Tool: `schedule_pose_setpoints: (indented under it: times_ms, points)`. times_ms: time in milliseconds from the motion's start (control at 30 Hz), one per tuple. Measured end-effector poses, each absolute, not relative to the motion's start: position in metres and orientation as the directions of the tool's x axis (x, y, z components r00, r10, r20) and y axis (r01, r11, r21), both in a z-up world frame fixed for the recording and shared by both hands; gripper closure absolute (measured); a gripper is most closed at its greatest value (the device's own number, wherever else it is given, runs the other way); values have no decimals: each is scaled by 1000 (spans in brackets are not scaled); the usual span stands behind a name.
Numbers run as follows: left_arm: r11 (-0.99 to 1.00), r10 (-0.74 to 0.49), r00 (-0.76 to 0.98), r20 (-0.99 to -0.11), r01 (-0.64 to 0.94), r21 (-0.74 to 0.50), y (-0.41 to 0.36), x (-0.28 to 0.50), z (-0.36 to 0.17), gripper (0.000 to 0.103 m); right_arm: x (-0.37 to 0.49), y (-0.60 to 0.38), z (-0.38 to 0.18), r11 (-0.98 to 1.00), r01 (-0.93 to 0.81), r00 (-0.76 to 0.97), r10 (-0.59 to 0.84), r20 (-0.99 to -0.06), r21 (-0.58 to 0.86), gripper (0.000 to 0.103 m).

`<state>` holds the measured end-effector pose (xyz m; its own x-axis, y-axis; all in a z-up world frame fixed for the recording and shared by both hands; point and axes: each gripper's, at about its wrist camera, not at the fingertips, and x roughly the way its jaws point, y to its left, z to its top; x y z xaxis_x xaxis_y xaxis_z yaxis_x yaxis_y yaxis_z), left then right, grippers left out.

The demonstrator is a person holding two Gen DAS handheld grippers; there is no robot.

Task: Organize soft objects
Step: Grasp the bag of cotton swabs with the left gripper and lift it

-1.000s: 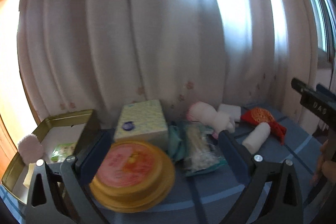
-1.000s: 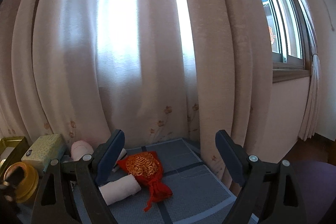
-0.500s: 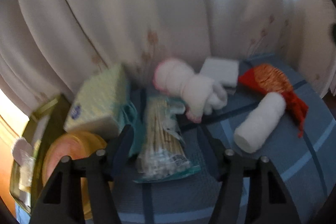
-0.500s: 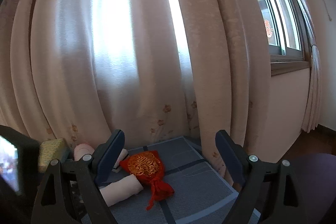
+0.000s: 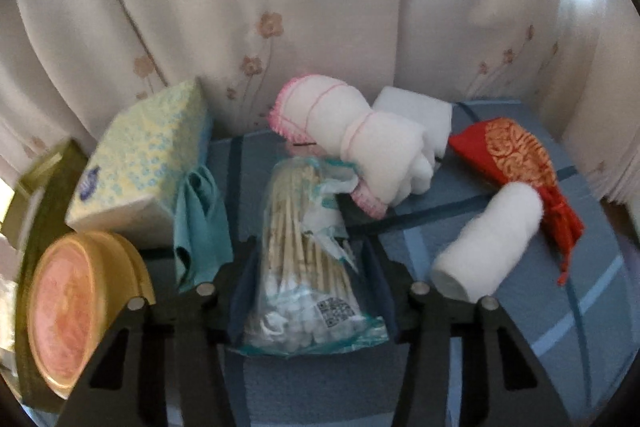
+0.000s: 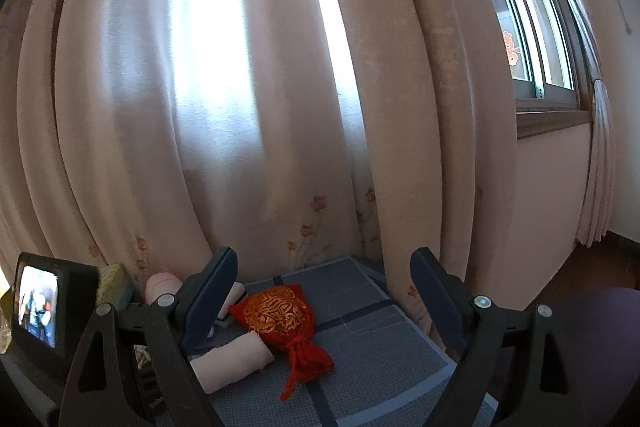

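In the left wrist view, my left gripper (image 5: pixel 310 291) is open, its fingers on either side of a plastic bag of cotton swabs (image 5: pixel 308 267) lying on the blue mat (image 5: pixel 540 327). Behind the bag lie a rolled white and pink cloth (image 5: pixel 352 143), a white folded pad (image 5: pixel 420 115), a red and gold pouch (image 5: pixel 516 163) and a rolled white towel (image 5: pixel 488 251). My right gripper (image 6: pixel 324 307) is open and empty, held above the mat, with the pouch (image 6: pixel 280 315) and the towel roll (image 6: pixel 232 359) below it.
A tissue box (image 5: pixel 140 159) and a teal cloth (image 5: pixel 200 223) sit left of the bag. A round gold tin with a pink lid (image 5: pixel 76 311) and a green metal box (image 5: pixel 48 195) are at the far left. Curtains (image 6: pixel 240 87) hang behind the mat.
My left gripper has moved forward and down to the swab bag and its jaws have narrowed around it. The right gripper has stayed almost still.
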<state>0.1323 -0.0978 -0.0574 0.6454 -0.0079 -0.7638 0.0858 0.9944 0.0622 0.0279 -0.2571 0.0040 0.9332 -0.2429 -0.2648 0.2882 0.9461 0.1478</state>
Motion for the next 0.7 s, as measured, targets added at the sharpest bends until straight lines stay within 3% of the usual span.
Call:
schedule_pose_setpoints:
  times_ms: [133,267,433,700]
  points:
    - [996,-81,633,-770,87,-33,-83,131,-57,53,30,-260,3,942,296,928,-246,-279,157,13]
    - [996,-84,632,-770,80,-43,-80,129,-56,51,30,-263,2,940,298,927,-244,-284,167,13]
    - [985,-169,641,-748,84,-151,-59,121,-52,63,31,-264,1,939,298,926,-240,-293,173,13]
    - [943,-316,687,-655,149,-299,-36,84,-34,64,32,-270,-3,929,304,919,-229,-320,210,13]
